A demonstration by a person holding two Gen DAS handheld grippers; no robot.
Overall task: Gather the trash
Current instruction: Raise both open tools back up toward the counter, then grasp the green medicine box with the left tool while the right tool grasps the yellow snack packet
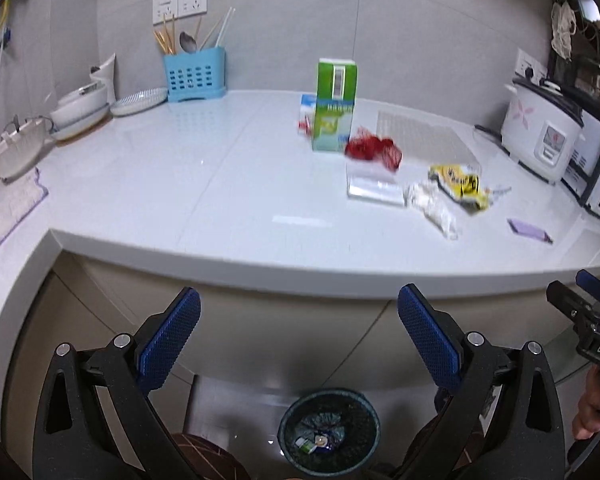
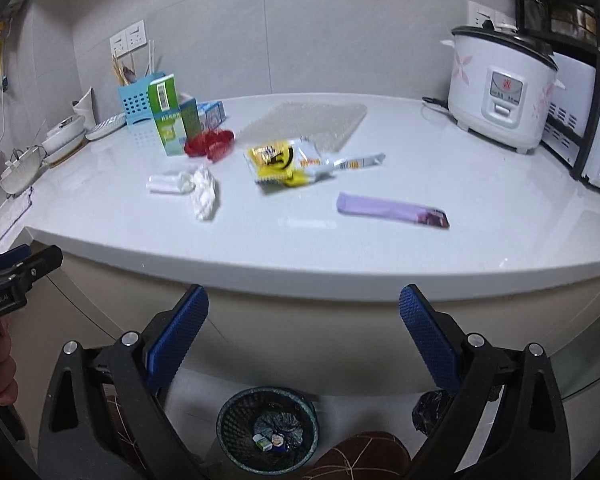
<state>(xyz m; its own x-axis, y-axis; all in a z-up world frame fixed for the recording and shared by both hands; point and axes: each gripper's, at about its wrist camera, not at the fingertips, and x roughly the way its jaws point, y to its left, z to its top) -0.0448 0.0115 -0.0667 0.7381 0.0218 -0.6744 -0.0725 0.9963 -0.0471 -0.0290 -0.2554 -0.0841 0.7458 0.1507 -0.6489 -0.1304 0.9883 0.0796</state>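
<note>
Both grippers, left [image 1: 299, 336] and right [image 2: 304, 336], gape empty; round black mesh bin [image 2: 236, 420] holds scraps; yellow crumpled wrapper [image 2: 276, 160] and purple flat packet [image 2: 392, 210] await on the white counter [image 2: 480, 216].

Two cartons [image 2: 167, 118], three wrappers [image 2: 284, 160], one tissue [image 2: 204, 192], one bin [image 2: 266, 428].

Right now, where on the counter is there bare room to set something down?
Bare: the left stretch between the dishes and green carton, and the front edge. Crowded: centre-right, from red netting and yellow wrapper to purple wrapper.
</note>
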